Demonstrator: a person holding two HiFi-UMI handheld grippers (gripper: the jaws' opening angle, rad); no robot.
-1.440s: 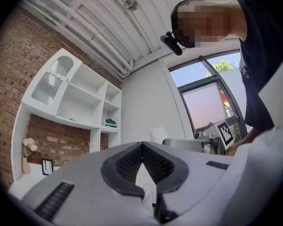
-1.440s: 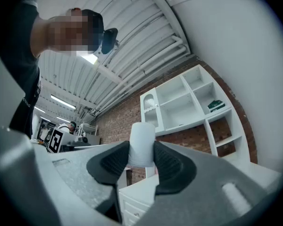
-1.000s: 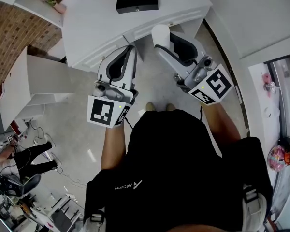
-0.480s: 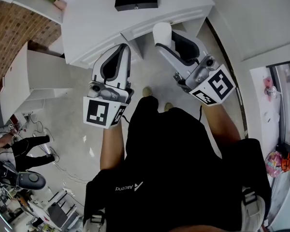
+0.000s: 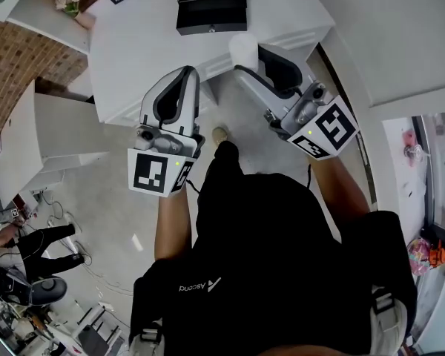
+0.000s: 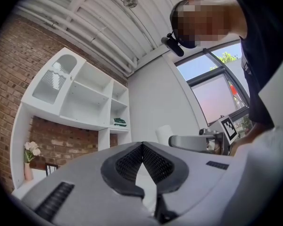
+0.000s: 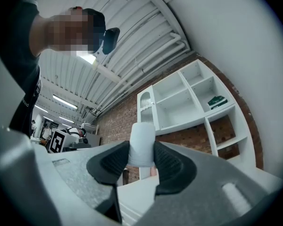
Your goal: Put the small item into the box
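White counter [image 5: 133,43] fills the top of the head view, and the black box [image 5: 211,4], rectangular and matte, sits at its far edge. On the person's black shirt [image 5: 282,273] I read "Ascend", upside down. Both forearms reach forward. The left gripper [image 5: 188,73], a smooth grey shell, points at the counter's near edge. The right gripper [image 5: 245,59] is over that same edge with the small item [image 5: 243,49], a white cylinder, at its tip. Each gripper carries a cube with black-and-white square markers.

From the left gripper view I see its 2 mesh-textured black pads [image 6: 127,164] pressed together at the tips, with nothing between them. Beyond them are white shelves [image 6: 85,98] on a brick wall.

From the right gripper view I see its 2 ribbed black pads [image 7: 106,163] pinching the small item [image 7: 141,145] by its sides. It stands upright between them and its surface is dull white.
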